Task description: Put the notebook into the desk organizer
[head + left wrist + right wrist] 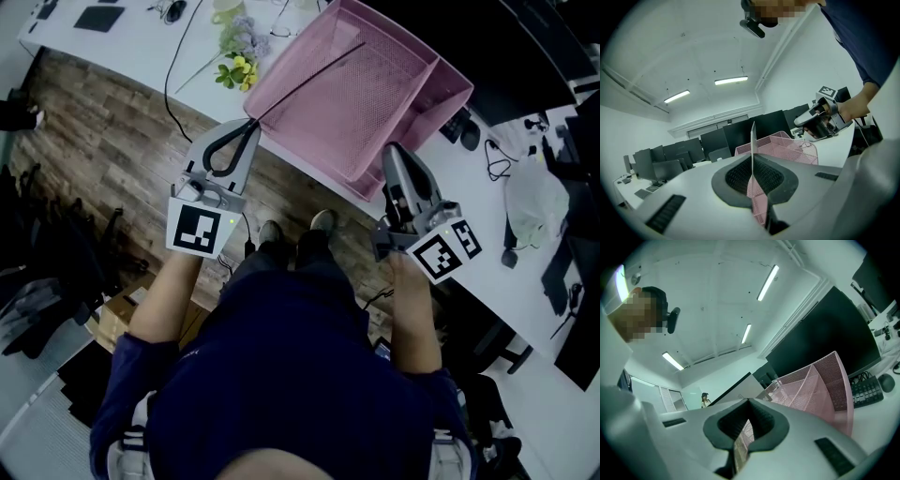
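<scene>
Left hand-held gripper (249, 124): clamped on our notebook (307, 82) by its near edge; so thin a hold may slip.
Right hand-held gripper (392, 152): jaws together, empty, at 3 o'clock.
Pink mesh desk organizer (375, 103): 12 o'clock; we hold the notebook edge-on over it, and it may snag the rim.

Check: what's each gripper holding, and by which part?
Left gripper clamps the thin dark notebook, seen edge-on, by its near edge. Right gripper: jaws together, nothing held.
</scene>
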Motion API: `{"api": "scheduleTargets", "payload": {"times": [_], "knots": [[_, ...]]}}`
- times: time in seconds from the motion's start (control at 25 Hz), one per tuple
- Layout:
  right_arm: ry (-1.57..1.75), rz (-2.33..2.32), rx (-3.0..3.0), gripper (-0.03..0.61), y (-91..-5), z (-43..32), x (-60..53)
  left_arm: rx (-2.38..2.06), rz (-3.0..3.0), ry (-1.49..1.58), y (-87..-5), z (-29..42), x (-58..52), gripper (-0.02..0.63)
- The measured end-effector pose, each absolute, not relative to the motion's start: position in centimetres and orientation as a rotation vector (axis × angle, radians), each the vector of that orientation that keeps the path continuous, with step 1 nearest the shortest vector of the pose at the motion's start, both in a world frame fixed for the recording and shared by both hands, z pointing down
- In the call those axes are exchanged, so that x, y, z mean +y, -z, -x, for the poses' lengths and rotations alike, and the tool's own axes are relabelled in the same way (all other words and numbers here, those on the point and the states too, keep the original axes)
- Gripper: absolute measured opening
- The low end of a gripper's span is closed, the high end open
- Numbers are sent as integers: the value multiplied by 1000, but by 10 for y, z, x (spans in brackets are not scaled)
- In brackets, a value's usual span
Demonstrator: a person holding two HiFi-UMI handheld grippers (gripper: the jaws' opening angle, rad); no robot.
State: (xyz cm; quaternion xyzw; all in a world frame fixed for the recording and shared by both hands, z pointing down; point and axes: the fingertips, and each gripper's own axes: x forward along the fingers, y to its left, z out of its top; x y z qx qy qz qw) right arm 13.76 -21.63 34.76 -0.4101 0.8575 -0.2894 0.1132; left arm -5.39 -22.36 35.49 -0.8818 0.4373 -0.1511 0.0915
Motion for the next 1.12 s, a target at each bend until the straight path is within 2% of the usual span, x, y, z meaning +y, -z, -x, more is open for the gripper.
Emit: {"api": "scheduleTargets", "payload": {"times": [1.12], "knots": [[895, 1192, 2499, 3, -362, -145, -204, 1156, 2624, 543, -382, 21, -198, 34]]}}
